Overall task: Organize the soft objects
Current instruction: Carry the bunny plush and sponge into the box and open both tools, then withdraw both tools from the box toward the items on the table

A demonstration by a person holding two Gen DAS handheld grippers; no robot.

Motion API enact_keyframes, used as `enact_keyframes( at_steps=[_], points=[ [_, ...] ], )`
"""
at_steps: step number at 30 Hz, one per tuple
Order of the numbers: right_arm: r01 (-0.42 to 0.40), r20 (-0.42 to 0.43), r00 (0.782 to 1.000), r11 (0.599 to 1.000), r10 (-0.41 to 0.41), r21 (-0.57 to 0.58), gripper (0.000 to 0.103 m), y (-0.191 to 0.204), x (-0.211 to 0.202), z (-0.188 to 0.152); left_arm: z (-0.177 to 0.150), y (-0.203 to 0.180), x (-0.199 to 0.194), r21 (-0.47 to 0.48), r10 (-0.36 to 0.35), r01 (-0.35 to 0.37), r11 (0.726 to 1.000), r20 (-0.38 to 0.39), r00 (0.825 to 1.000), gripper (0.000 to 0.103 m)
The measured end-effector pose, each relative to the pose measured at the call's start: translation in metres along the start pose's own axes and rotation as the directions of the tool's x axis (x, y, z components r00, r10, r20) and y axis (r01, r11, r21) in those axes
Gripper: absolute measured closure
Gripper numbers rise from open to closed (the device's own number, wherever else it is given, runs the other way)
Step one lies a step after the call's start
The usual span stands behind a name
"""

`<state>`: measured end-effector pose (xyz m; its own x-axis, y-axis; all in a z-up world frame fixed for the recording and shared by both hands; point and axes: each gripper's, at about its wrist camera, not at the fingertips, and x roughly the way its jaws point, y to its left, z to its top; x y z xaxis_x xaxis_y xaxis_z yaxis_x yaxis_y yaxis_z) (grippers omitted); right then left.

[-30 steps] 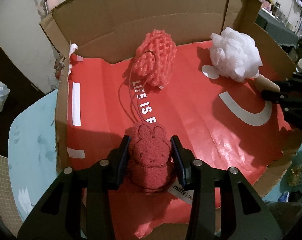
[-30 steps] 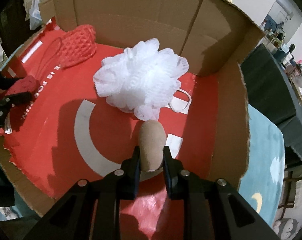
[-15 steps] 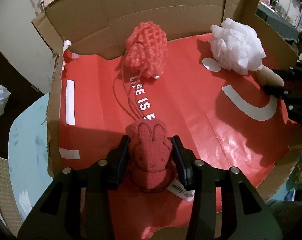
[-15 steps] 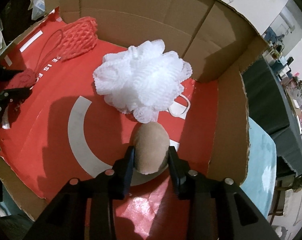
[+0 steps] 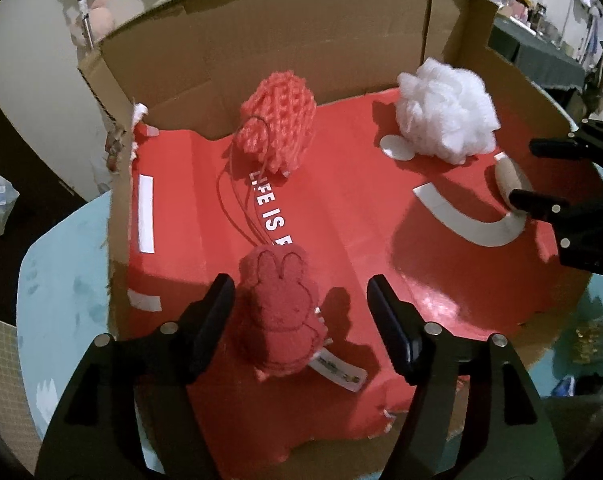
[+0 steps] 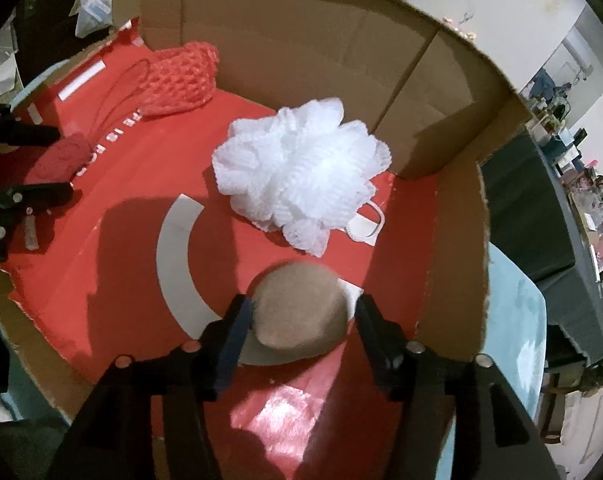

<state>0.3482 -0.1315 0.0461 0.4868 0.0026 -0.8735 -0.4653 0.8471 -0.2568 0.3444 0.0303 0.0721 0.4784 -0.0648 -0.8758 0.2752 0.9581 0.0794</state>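
Opening right gripper [image 6: 301, 312] hides the tan pad's [image 6: 301, 312] near edge.

The left gripper [image 5: 301, 304] is opening its jaws; the red rabbit plush [image 5: 279, 312], clamped a second ago, is now lying free between them. The right gripper [image 6: 299, 320] is likewise opening, releasing the tan soft ball [image 6: 299, 312], which is spreading wider on the red liner [image 5: 361, 216].

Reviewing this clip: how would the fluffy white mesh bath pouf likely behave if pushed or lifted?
The fluffy white mesh bath pouf is all gathered netting, so probably very light and squashy. Its ruffles would likely snag rather than slide on the red paper liner. Its rough ball shape may tumble when nudged.
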Motion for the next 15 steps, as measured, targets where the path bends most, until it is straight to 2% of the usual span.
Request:
enact_keyframes(
  at_steps=[4,9,12,15],
  points=[
    [-0.004,0.031,1.000,1.000,0.003,0.014,0.039,0.001,-0.018,-0.003,-0.005,-0.003,-0.022,-0.014,-0.013,0.014,1.000,0.044,0.999,0.033],
    [-0.013,0.085,0.996,0.999,0.011,0.031,0.034,0.002,-0.048,-0.007,-0.010,-0.009,-0.063,-0.031,-0.035,0.039,0.999,0.137,0.990,0.028],
    [-0.034,0.132,0.991,0.998,0.026,0.059,0.026,-0.005,-0.070,-0.017,-0.020,-0.010,-0.091,-0.050,-0.049,0.060,0.997,0.201,0.978,0.027],
    [-0.061,0.194,0.980,0.995,0.044,0.083,0.020,-0.013,-0.093,-0.028,-0.035,-0.013,-0.123,-0.072,-0.072,0.096,0.993,0.284,0.956,0.019]
  ],
)
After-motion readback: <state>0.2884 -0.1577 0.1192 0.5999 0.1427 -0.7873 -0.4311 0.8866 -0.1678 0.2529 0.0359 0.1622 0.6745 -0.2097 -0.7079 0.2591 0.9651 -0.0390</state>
